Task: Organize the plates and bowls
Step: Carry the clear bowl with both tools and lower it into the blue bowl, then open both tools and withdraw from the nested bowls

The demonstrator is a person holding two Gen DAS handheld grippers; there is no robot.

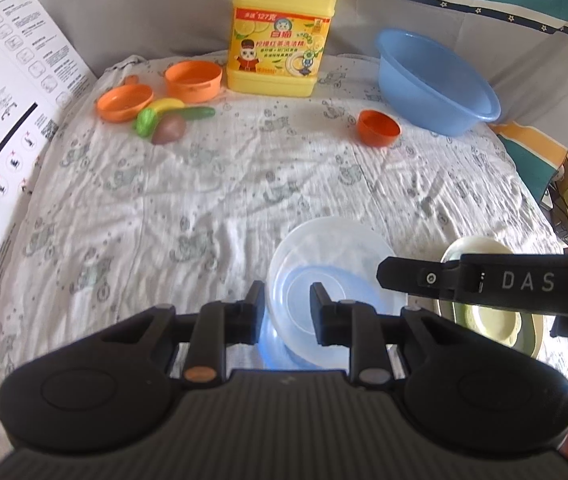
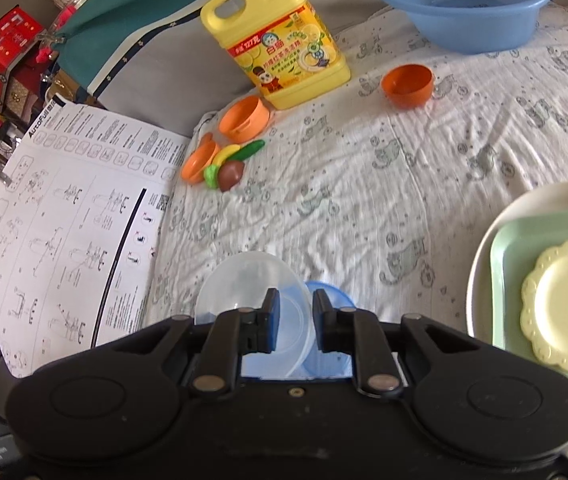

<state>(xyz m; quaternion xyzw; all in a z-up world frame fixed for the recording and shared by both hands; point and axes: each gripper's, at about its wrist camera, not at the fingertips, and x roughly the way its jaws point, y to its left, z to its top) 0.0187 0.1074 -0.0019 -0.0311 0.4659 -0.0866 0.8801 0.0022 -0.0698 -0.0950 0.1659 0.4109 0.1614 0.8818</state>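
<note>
— Left wrist view: the left gripper pinches the rim of the clear bowl, which sits in a blue bowl, well in front of the yellow detergent jug.

— And the right gripper?

— It is narrow too, clamped on the same clear bowl. The stacked plates lie far from the jug, to the right.

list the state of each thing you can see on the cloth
left tool: shut on clear bowl
right tool: shut on clear bowl's rim
blue plate: under clear bowl
soap jug: upright, capped
basin: upright
orange cup: tipped
yellow plate: stacked on green tray
</note>
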